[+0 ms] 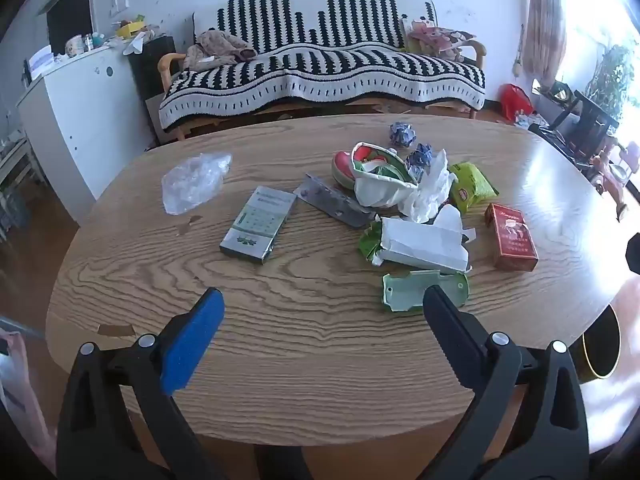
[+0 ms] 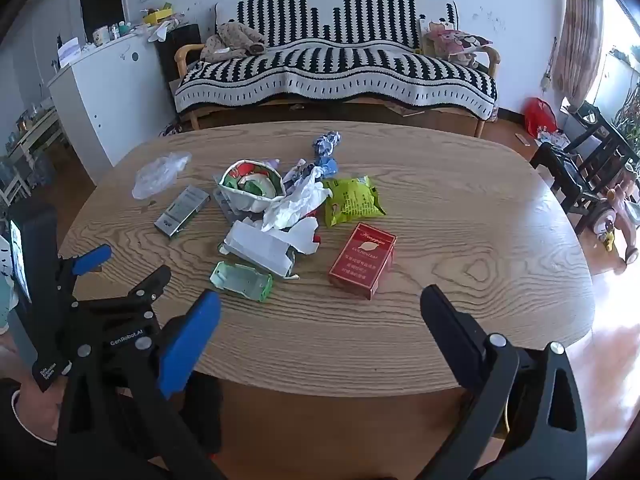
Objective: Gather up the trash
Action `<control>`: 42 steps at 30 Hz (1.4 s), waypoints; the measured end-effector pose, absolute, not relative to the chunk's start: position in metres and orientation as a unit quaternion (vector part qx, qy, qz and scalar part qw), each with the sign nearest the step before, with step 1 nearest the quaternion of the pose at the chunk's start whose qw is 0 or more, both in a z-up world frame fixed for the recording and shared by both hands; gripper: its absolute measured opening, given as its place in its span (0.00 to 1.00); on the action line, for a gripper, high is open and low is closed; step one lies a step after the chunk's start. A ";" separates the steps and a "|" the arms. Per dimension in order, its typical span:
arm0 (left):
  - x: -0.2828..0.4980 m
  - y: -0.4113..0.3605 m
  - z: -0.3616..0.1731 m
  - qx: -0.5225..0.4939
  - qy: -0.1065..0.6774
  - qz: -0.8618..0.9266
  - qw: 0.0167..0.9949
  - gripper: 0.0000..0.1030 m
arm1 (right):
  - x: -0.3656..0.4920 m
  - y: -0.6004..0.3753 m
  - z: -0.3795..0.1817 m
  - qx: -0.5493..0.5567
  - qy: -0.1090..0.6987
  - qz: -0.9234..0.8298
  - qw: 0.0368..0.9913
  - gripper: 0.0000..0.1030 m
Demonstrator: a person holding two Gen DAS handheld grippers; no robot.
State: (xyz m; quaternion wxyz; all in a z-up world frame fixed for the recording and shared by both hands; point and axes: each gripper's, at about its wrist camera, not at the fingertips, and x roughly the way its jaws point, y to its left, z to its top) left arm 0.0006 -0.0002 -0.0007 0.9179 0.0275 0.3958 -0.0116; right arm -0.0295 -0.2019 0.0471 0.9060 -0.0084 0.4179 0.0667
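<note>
Nothing collected yet, by the look of it; all trash lies on the wooden surface (image 2: 460, 208), heaped left of the red cigarette pack (image 2: 362, 260); clear plastic bag (image 2: 160, 174) farthest left; left gripper (image 1: 322, 308) and right gripper (image 2: 320, 312) hover near edge, jaws wide, empty.

Both tongs, left (image 1: 322, 300) and right (image 2: 320, 298), agape, empty.

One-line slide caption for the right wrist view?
Open right gripper hovers before red carton and scattered trash on wooden table.
</note>
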 end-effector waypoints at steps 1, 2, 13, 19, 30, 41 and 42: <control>0.001 0.000 -0.001 0.028 0.396 -0.013 0.918 0.94 | -0.029 -0.202 0.047 -0.007 0.420 0.066 0.905 0.94; 0.000 0.000 0.000 0.027 0.396 -0.014 0.918 0.94 | -0.030 -0.202 0.047 -0.007 0.420 0.066 0.905 0.94; 0.001 0.001 -0.004 0.030 0.392 -0.013 0.919 0.94 | -0.033 -0.205 0.047 -0.005 0.420 0.070 0.905 0.94; 0.000 -0.001 -0.002 0.031 0.392 -0.011 0.920 0.94 | -0.029 -0.203 0.046 -0.004 0.421 0.068 0.904 0.94; 0.000 -0.001 -0.001 0.032 0.391 -0.011 0.920 0.94 | -0.030 -0.204 0.046 -0.001 0.422 0.069 0.904 0.94; 0.000 -0.001 -0.001 0.033 0.391 -0.011 0.920 0.94 | -0.030 -0.204 0.047 0.002 0.424 0.070 0.903 0.94; 0.000 -0.001 -0.001 0.033 0.391 -0.011 0.920 0.94 | -0.030 -0.203 0.047 0.003 0.425 0.070 0.903 0.94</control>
